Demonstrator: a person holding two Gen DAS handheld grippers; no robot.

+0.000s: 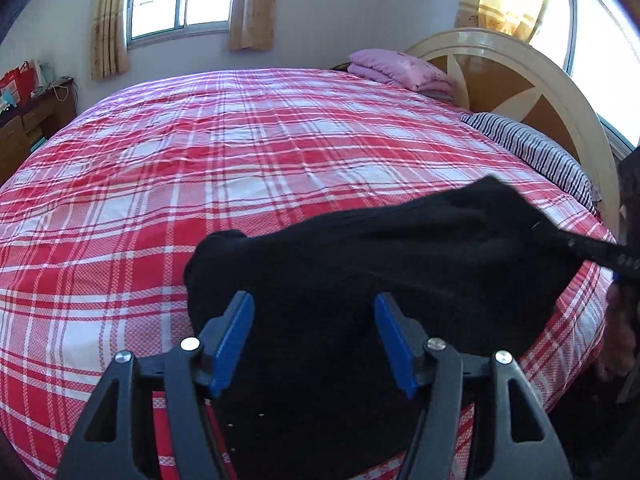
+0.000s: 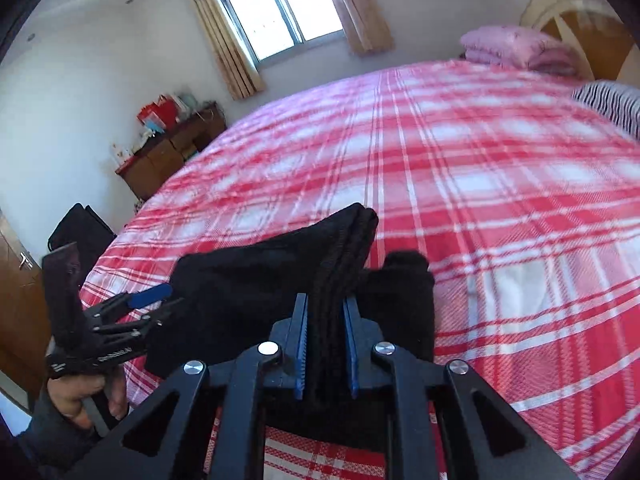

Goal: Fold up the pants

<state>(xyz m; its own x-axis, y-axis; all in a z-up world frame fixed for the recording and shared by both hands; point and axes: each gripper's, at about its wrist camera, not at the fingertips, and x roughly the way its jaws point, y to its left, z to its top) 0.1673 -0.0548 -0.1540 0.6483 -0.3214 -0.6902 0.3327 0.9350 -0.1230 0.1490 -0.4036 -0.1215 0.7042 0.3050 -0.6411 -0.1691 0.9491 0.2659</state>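
Observation:
The black pants [image 1: 380, 264] lie bunched on the red plaid bed [image 1: 240, 160] near its front edge. My left gripper [image 1: 314, 340] is open, its blue pads spread wide just above the pants with nothing between them. It also shows in the right wrist view [image 2: 156, 300] at the pants' left end. My right gripper [image 2: 325, 344] is shut on a thick folded band of the pants [image 2: 280, 280] and lifts that edge off the bed. In the left wrist view it [image 1: 624, 264] shows at the far right edge, pulling the fabric into a taut point.
A folded pink quilt [image 1: 400, 68] and a striped pillow [image 1: 532, 152] lie by the round headboard [image 1: 520, 80] at the far right. A wooden dresser [image 2: 172, 152] with red bags stands left of the bed. A black chair [image 2: 80, 228] is near a door.

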